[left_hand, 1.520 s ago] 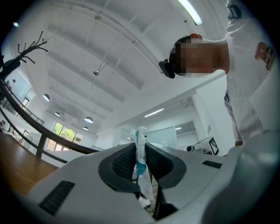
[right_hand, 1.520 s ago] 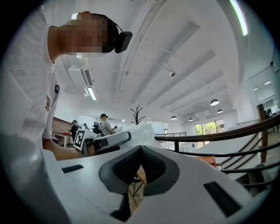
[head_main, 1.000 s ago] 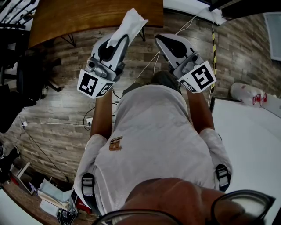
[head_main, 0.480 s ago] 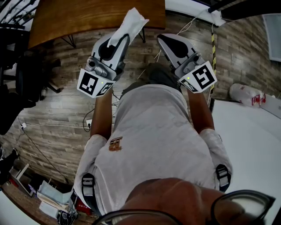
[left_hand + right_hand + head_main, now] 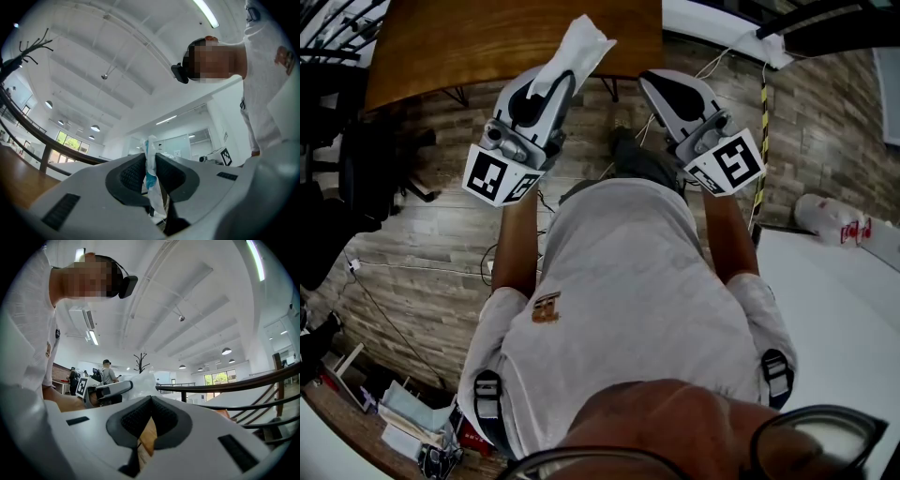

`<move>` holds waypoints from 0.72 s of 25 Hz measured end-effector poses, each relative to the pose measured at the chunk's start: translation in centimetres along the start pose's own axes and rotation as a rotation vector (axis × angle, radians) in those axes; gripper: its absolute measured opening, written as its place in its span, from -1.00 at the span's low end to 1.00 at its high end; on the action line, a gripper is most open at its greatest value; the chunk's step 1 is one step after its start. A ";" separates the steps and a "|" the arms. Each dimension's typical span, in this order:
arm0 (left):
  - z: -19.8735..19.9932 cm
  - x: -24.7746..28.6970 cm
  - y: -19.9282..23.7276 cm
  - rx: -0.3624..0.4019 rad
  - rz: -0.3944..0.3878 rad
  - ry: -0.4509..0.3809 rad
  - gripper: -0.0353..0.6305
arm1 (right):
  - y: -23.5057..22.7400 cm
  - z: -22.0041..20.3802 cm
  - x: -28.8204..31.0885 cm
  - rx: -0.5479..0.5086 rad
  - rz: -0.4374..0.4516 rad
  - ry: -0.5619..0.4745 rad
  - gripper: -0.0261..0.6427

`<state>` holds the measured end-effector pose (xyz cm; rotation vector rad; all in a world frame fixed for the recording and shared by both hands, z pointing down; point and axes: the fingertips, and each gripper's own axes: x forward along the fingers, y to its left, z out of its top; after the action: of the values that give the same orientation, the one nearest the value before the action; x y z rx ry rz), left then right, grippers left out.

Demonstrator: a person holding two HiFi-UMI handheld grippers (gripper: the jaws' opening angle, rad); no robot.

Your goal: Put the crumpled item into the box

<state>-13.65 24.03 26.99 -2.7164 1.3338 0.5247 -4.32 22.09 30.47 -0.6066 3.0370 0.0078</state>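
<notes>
left gripper (image 5: 151,171) clamping crumpled item (image 5: 152,180)

Furniture and floor
A wooden table (image 5: 478,37) stands far left on the plank floor (image 5: 422,225); a white table (image 5: 839,319) lies right, papers (image 5: 405,419) near left.

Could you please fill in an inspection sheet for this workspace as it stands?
Surface: wooden table ahead; white table at the right.
Job's things: crumpled item in the left tool; box: nothing seen.
Clutter: papers heaped at lower left; white bundle at the white table's far edge.
Grippers: left tool shut on the crumpled item; right tool shut, empty.
Cables: thin cables trail across the floor.
Surroundings: plank floor; black chair at left.
</notes>
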 end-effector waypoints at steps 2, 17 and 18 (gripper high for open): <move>-0.6 1.8 1.7 0.003 -0.002 0.012 -0.67 | -2.4 -0.1 1.1 0.003 0.000 -0.003 -0.83; -6.6 17.4 16.8 -0.009 0.013 0.101 -0.67 | -23.4 -1.5 10.2 0.021 -0.009 0.027 -0.83; -7.1 18.5 17.7 -0.009 0.014 0.106 -0.67 | -24.9 -1.6 10.7 0.020 -0.011 0.027 -0.83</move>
<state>-15.07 -2.48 29.01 -2.7806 1.3780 0.3935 -4.65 -5.05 31.65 -0.6270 3.0560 -0.0321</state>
